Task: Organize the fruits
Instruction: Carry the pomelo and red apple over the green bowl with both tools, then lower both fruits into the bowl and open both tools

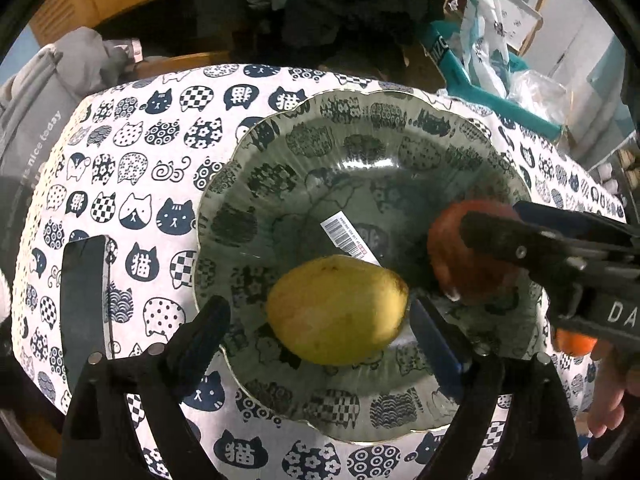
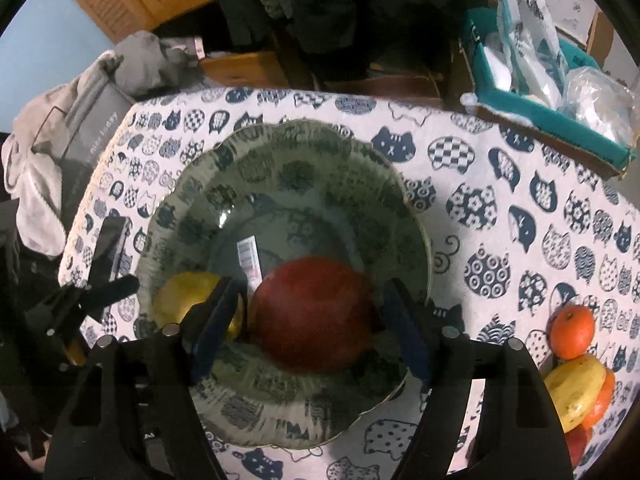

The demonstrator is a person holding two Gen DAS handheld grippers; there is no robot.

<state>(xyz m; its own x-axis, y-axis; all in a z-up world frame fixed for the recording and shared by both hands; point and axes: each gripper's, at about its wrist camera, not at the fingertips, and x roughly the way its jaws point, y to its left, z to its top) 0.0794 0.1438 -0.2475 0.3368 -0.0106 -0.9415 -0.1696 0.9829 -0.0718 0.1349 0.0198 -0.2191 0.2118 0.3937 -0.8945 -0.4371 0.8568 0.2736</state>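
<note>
Both fruits lie on the glass plate [image 1: 360, 128], where sorted fruit seems meant to gather, and each pair of tongs stands over one of them as if letting go.

The left tongs [image 1: 320, 312] are spread wide, with the yellow fruit [image 1: 336, 310] lying between the fingers and a gap showing on each side, so nothing is gripped.

The right tongs [image 2: 308, 320] are also parted around the red fruit [image 2: 312, 314]. Their fingers stand just beside it, and I judge it released, though on the right side I cannot tell whether finger and fruit touch.

The yellow fruit is oval, smooth and slightly blotched. The red one is rounder, darker and dull-skinned.

Off to the right of the right tongs, well apart from the plate, more fruit [image 2: 574, 376] waits on the cat-print tablecloth [image 2: 520, 200].
</note>
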